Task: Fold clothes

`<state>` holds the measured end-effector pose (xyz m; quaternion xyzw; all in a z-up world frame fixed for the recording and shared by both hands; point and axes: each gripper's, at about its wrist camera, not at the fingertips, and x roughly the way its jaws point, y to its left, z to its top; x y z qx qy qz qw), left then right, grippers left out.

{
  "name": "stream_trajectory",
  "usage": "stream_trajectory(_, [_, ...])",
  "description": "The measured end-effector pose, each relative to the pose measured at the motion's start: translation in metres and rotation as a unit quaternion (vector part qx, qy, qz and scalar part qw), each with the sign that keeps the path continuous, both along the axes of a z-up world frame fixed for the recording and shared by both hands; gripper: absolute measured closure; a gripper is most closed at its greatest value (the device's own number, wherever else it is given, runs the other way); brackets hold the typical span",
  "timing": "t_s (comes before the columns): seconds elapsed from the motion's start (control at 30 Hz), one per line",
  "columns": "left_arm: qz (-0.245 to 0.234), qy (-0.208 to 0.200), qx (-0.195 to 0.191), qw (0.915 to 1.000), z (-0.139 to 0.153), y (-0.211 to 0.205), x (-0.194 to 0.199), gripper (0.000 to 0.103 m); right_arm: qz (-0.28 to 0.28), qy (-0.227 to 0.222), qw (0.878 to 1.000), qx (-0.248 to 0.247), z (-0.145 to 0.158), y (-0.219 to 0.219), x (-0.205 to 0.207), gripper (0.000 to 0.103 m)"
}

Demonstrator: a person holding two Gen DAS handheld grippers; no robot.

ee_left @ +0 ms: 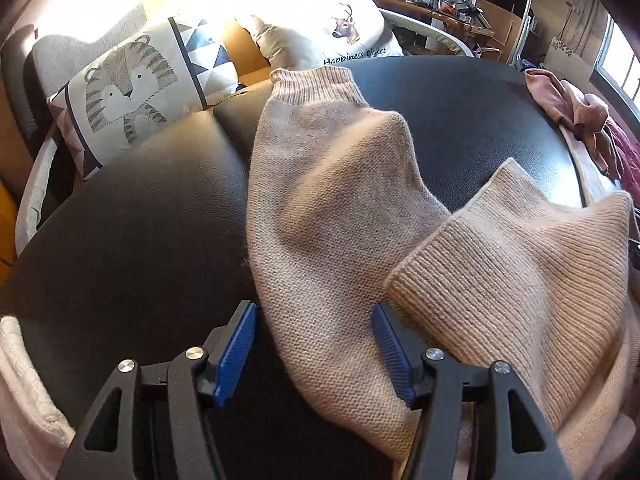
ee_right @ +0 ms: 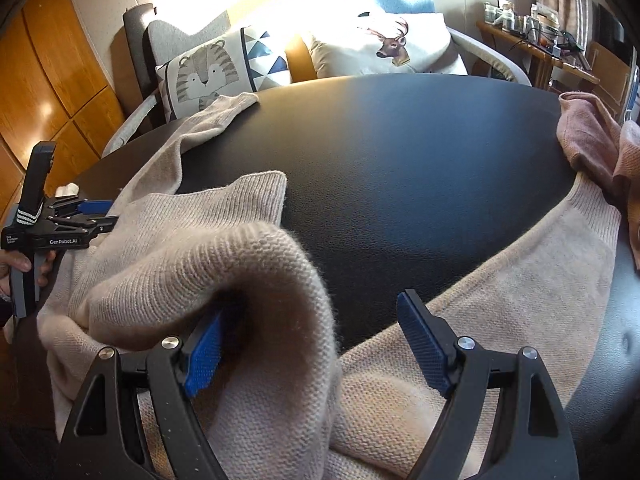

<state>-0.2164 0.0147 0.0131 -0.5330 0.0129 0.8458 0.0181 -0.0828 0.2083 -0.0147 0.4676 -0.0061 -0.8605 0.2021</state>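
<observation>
Cushions line the far side of the black table (ee_right: pixel 400 168): a tiger cushion (ee_left: pixel 132 92) at the left and a deer cushion (ee_right: pixel 384 44) further right, with a cluttered shelf (ee_left: pixel 440 0) behind. A pink garment (ee_right: pixel 588 140) is heaped at the table's right edge, clear of the work. The beige sweater (ee_left: pixel 340 216) lies on the table near the person, one sleeve stretching away towards the cushions, its cuff (ee_left: pixel 316 84) at the far edge. The left gripper (ee_left: pixel 314 348) hangs over that sleeve with its blue pads apart, gripping nothing. The right gripper (ee_right: pixel 310 344) also has its pads spread; a raised fold of sweater (ee_right: pixel 248 276) bulges in front of its left pad and hides part of it. Whether that pad touches the knit cannot be told. A hand (ee_right: pixel 24 268) holding the left gripper is cut off by the right view's edge.
</observation>
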Motion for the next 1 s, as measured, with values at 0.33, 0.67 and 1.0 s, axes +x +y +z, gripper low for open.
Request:
stream_trajectory(0.33, [0.04,0.012,-0.036,0.9985,0.0,0.002,0.006,0.037,-0.071,0.019,0.992,0.105,-0.011,0.01,-0.004,0.02])
stream_trajectory(0.67, [0.121,0.018,-0.102,0.9872,0.007,-0.026,0.05,0.037,-0.173,0.032,0.976,0.129,-0.015,0.047,-0.017,0.019])
stream_trajectory(1.0, [0.203,0.002,-0.096,0.9745,0.001,-0.073,0.156,0.037,-0.15,0.025,0.983,0.106,-0.016,0.02,-0.021,0.019])
